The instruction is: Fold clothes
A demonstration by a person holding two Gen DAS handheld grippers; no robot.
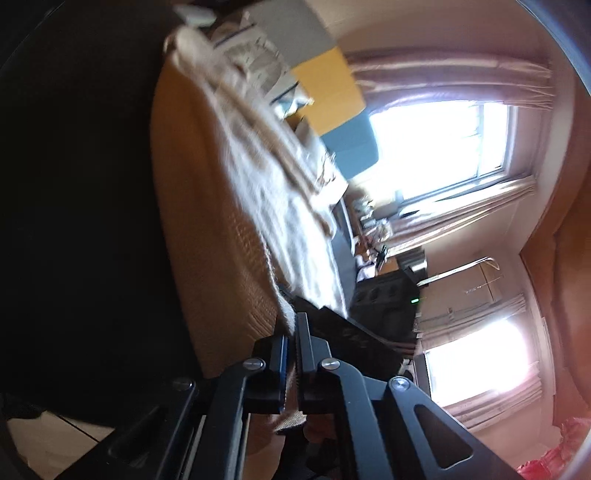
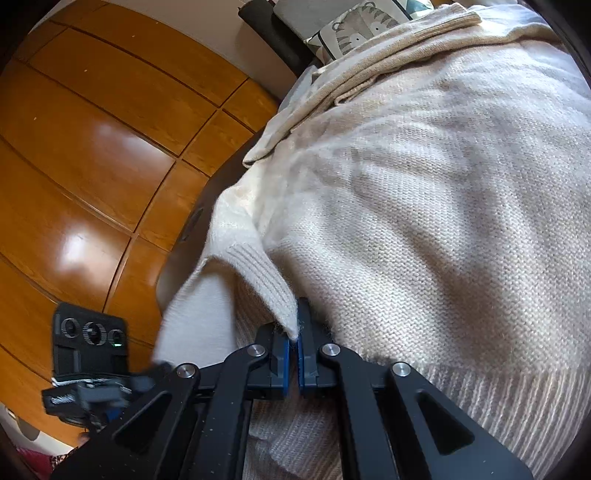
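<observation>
We see the cream sweater [image 2: 443,221] covering all the surface ahead of the right gripper [image 2: 294,328]. Wooden cabinet doors [image 2: 92,147] close off its left; pillows [image 2: 354,29] block the far end.

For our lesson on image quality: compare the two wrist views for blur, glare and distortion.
Left wrist view: motion-smeared, the sweater streaky, the windows blown out to white, the left side nearly black. Right wrist view: sharp, knit stitches clear on the sweater, glossy highlights on the wooden doors, only the other tongs blurred. Both bend straight lines, as fisheyes do.
</observation>
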